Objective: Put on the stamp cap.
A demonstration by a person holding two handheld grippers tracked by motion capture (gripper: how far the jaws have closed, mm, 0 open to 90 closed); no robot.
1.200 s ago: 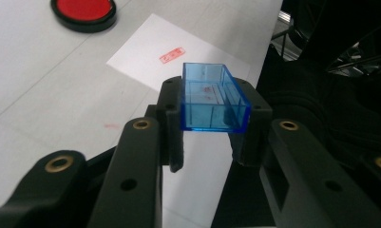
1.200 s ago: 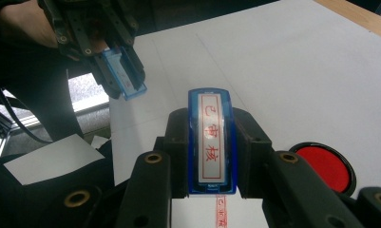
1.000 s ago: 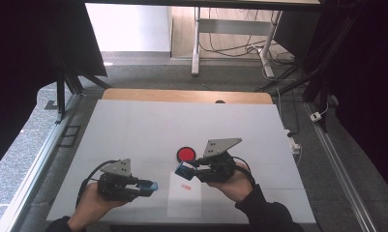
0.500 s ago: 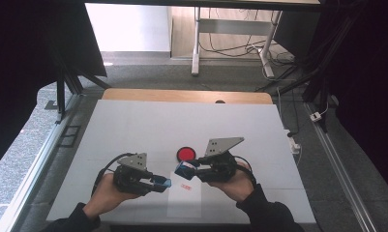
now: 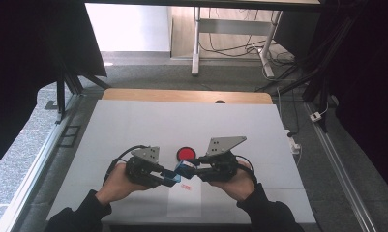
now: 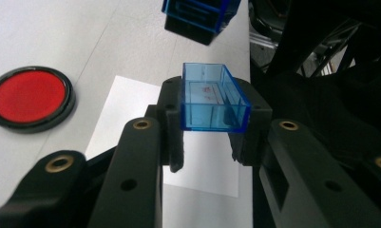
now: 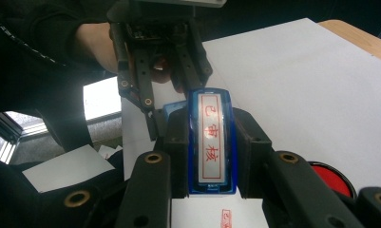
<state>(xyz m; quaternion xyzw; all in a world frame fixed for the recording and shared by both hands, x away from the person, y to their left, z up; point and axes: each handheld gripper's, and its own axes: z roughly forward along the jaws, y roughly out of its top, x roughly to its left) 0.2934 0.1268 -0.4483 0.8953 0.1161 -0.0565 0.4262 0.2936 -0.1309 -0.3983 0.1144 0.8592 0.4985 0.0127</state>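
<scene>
White table (image 5: 133,121) below; my left hand-held gripper (image 6: 212,128) holds the blue cap (image 6: 212,97), my right hand-held gripper (image 7: 209,156) holds the stamp (image 7: 210,142). I should line them up straight, then push gently.

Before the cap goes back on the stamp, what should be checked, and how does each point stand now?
1. Left gripper grips the blue cap firmly: ok, held between both jaws.
2. Right gripper grips the stamp: ok, clamped from both sides.
3. Cap's open side faces the stamp: cannot tell.
4. Cap and stamp near each other above the paper sheet: ok, almost touching in the high view.
5. Paper already stamped: ok, red mark on it.
6. Red ink pad clear of the grippers: ok, lies behind them.
</scene>
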